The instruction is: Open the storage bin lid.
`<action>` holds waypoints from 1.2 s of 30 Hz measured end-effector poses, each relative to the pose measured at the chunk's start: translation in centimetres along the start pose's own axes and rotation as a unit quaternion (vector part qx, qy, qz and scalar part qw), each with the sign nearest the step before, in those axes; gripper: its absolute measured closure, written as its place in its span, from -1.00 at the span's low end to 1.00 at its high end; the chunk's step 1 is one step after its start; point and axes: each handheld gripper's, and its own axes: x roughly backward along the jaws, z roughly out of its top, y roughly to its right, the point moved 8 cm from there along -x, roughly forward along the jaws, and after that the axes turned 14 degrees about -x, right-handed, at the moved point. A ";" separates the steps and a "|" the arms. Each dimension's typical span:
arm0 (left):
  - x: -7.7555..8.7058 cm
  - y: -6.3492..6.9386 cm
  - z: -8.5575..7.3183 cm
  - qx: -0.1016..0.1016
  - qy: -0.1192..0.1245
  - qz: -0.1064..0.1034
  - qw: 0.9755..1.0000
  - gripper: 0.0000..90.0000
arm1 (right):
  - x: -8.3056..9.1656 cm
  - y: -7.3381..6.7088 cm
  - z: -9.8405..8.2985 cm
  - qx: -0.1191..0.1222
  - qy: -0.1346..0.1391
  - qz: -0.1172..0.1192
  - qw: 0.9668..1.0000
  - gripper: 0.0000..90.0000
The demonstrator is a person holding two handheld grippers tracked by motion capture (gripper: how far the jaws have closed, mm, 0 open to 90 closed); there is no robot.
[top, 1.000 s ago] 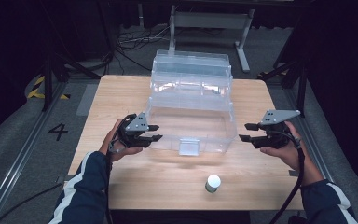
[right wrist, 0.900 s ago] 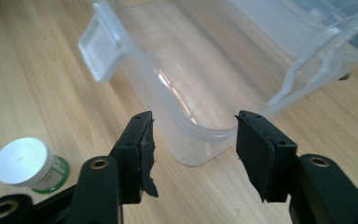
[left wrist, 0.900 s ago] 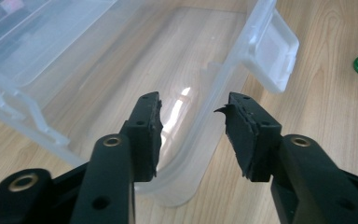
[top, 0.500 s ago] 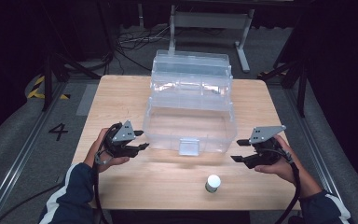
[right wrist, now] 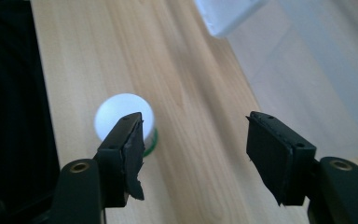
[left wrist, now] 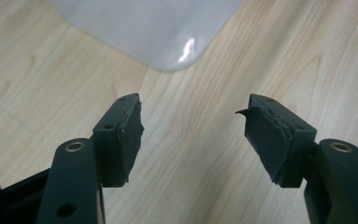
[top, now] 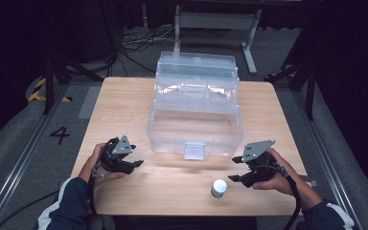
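Note:
A clear plastic box point(top: 194, 127) with its tiered lid raised stands mid-table. My left gripper point(top: 136, 156) hovers low over the wood off the box's near left corner. Its jaws have just been opening and hold nothing. In the left gripper view the left gripper point(left wrist: 193, 112) points at bare wood, with the box corner point(left wrist: 158, 28) ahead. My right gripper point(top: 234, 168) is off the near right corner, jaws also just opening and empty. A small white-capped jar point(top: 218, 188) stands beside it. In the right gripper view the jar point(right wrist: 116, 112) sits behind the left jaw of the right gripper point(right wrist: 196, 123).
The wooden table point(top: 124, 105) has bare wood on both sides of the box and along the near edge. The box's front latch point(top: 194, 150) faces the person. Dark floor, cables and a metal stand point(top: 215, 21) lie beyond the far edge.
Both hands have drawn back from the box's sides toward the near table edge and sunk lower. Both pairs of jaws stand wider apart than before.

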 end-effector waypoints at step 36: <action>-0.9 0.5 -4.7 0.082 0.028 -0.007 0.996 -0.54 | -5.6 -4.0 -1.0 0.066 -0.134 0.031 0.988 -0.14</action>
